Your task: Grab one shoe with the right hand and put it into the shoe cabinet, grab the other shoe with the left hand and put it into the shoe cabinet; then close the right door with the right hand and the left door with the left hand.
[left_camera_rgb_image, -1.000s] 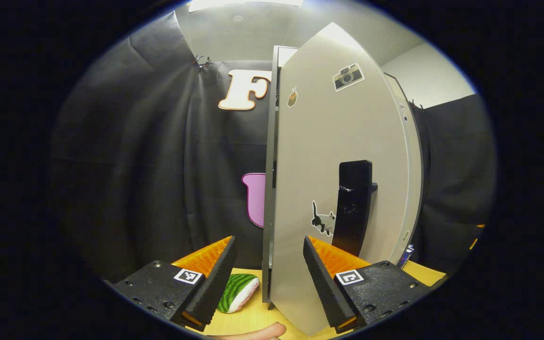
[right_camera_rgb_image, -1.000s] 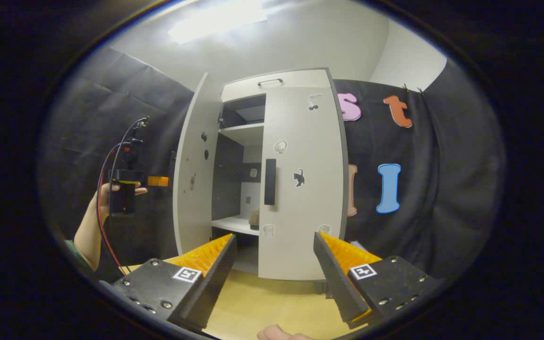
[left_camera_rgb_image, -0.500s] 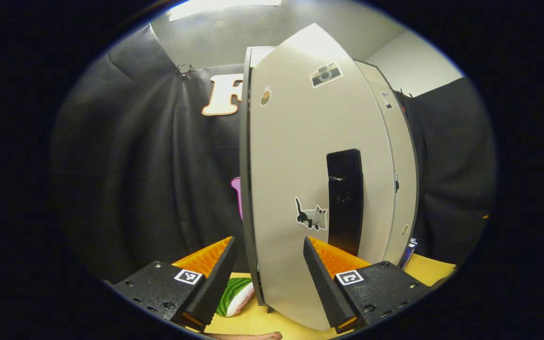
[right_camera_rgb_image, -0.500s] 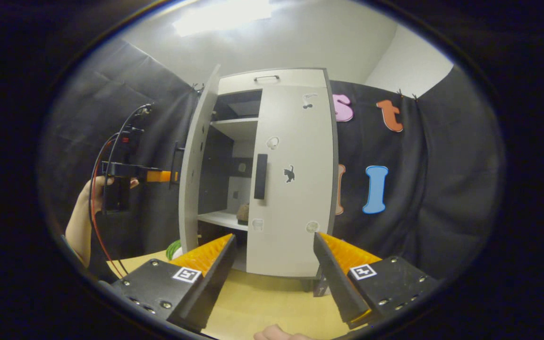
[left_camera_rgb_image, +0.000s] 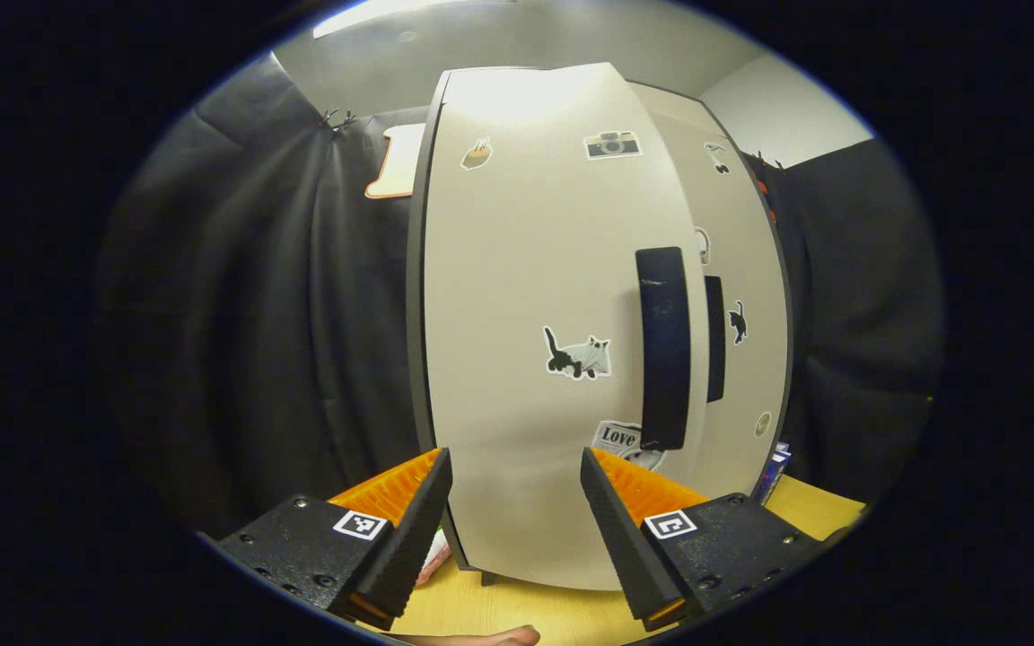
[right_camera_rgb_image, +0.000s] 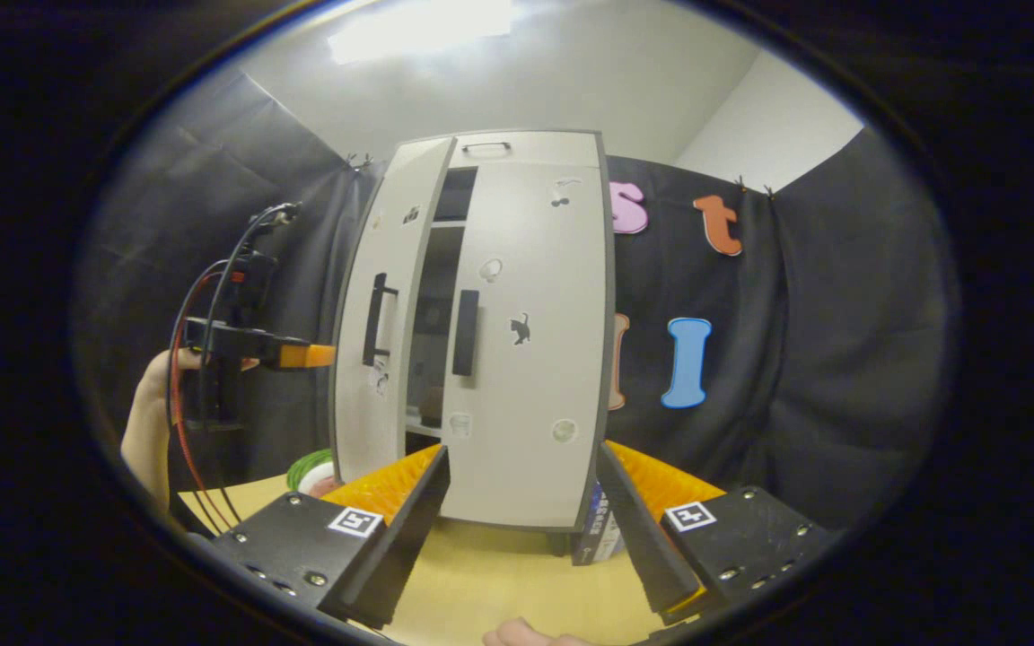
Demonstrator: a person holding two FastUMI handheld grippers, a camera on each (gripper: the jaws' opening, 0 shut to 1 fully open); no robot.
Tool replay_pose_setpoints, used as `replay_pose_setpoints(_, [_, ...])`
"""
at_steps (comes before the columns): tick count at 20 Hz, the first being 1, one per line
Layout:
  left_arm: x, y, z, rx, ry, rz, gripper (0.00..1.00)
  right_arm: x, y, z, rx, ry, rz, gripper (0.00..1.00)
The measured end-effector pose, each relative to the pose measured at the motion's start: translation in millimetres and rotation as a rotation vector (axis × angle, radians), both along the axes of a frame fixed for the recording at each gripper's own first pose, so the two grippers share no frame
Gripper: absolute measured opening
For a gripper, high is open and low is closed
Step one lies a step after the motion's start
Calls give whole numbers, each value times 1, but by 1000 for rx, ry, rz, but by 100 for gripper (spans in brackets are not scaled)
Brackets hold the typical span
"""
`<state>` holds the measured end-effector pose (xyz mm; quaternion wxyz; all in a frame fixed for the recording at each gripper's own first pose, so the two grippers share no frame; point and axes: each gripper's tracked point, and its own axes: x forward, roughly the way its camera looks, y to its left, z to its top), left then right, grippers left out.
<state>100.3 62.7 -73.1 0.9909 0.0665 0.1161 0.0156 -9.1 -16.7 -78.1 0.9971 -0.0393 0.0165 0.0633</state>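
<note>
A: Where is the shoe cabinet (right_camera_rgb_image: pixel 490 332) sitting?

B: It is standing upright on the desk (right_camera_rgb_image: pixel 499 583), against the black cloth. In the right gripper view its right door (right_camera_rgb_image: pixel 535 341) is lying shut, while the left door (right_camera_rgb_image: pixel 382 323) is hanging slightly ajar, leaving a narrow dark gap between the two.

A: And the shoes?

B: Through that gap something small and brownish (right_camera_rgb_image: pixel 432 405) is resting on a shelf inside; it is too small to tell whether it is a shoe.

A: What is the left tool (left_camera_rgb_image: pixel 515 516) doing?

B: Its fingers are standing spread apart and gripping nothing, facing the left door's outer face (left_camera_rgb_image: pixel 553 341) close up, near the dark handle (left_camera_rgb_image: pixel 663 345). In the right gripper view the same tool (right_camera_rgb_image: pixel 306 355), held by a hand (right_camera_rgb_image: pixel 153 408), is pointing at that door's edge; whether it is touching, I cannot tell.

A: The right tool (right_camera_rgb_image: pixel 521 502)?

B: It is also gaping wide and empty, hovering over the desk, well apart from the cabinet.
</note>
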Motion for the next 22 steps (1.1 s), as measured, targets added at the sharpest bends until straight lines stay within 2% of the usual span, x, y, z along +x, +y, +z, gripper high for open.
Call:
replay_pose_setpoints(6, [-25,-3,19,13,-87,30,88,8,-2,-5,34,3,-22,99])
replay_pose_setpoints(13, [-59,-10,36,12,-103,40,88,9,10,8,45,-11,-15,99])
replay_pose_setpoints(22, [-103,-44,55,-7,-177,-26,87,6,33,22,51,-33,2,99])
